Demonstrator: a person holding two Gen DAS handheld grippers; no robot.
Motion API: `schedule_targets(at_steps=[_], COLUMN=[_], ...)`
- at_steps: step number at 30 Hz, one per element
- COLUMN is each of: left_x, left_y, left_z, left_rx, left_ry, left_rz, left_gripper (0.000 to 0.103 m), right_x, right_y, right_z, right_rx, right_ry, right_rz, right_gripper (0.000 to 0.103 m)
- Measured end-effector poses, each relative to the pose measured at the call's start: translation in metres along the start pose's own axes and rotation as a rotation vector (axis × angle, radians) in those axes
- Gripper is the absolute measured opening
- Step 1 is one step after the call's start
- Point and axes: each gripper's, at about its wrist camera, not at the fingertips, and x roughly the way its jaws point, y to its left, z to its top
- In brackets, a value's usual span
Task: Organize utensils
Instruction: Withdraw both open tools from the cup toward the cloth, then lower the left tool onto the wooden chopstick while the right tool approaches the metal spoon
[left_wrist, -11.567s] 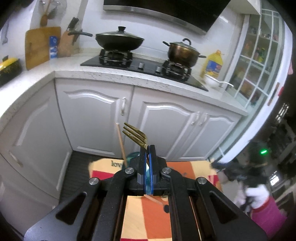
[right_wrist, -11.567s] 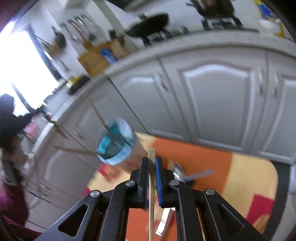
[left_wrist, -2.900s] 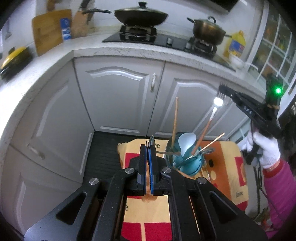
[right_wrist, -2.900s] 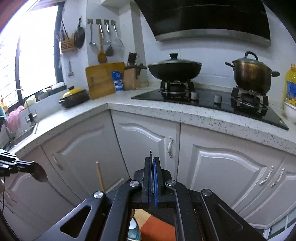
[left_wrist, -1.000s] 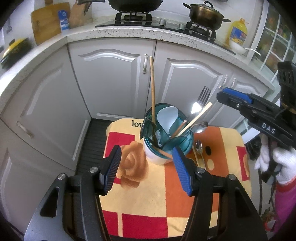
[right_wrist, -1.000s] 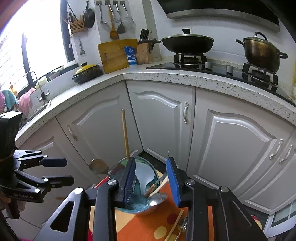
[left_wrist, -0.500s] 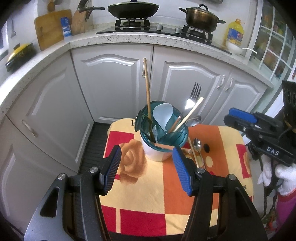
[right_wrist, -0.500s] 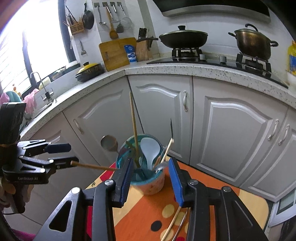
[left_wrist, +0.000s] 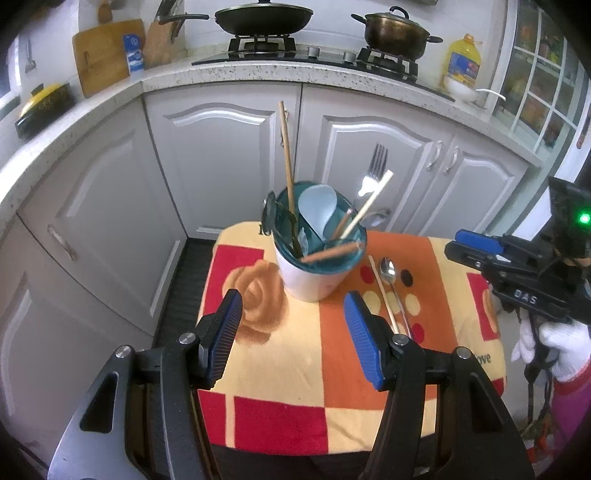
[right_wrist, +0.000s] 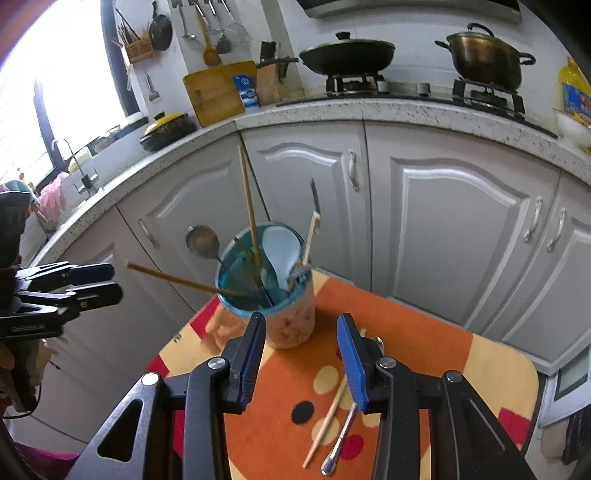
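While both grippers' ribbed blue fingers (left_wrist: 221, 334) gape empty, round teal-rimmed holder (left_wrist: 314, 273), steel spoon (left_wrist: 389, 271).

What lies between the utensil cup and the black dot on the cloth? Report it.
In the left wrist view, a chopstick and a metal spoon lie side by side on the cloth between the utensil cup and the black dot.

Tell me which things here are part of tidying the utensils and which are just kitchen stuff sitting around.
Part of the job:
- utensil cup, holding a fork, chopsticks and a white spoon
- loose metal spoon on the cloth
- loose chopstick beside it

Just lying about:
- wok and pot on the stove
- cutting board
- oil bottle
- knife block
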Motion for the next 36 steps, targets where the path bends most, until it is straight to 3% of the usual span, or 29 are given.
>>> schedule_targets(at_steps=[7, 14, 24, 33, 36], left_x=[0.003, 0.034, 0.075, 0.104, 0.116], left_y=[-0.009, -0.031, -0.050, -0.064, -0.070], left_z=[-0.023, -0.044, -0.054, -0.055, -0.053], left_rx=[-0.004, 0.011, -0.012, -0.043, -0.066], left_ry=[0.013, 0.099, 0.165, 0.211, 0.218], left_rz=[-0.046, -0.099, -0.133, -0.153, -0.169], left_gripper=[0.057, 0.057, 0.057, 0.057, 0.057], right_x=[0.020, 0.070, 0.113, 0.133, 0.122], right_y=[-0.029, -0.061, -0.064, -0.059, -0.071], right_z=[-0.025, -0.056, -0.080, -0.085, -0.093], right_rx=[0.056, 0.142, 0.168, 0.088, 0.139], right_ry=[0.068, 0.193, 0.287, 0.304, 0.296], right_rz=[-0.036, -0.067, -0.084, -0.172, -0.190], right_gripper=[0.038, 0.038, 0.038, 0.008, 0.007])
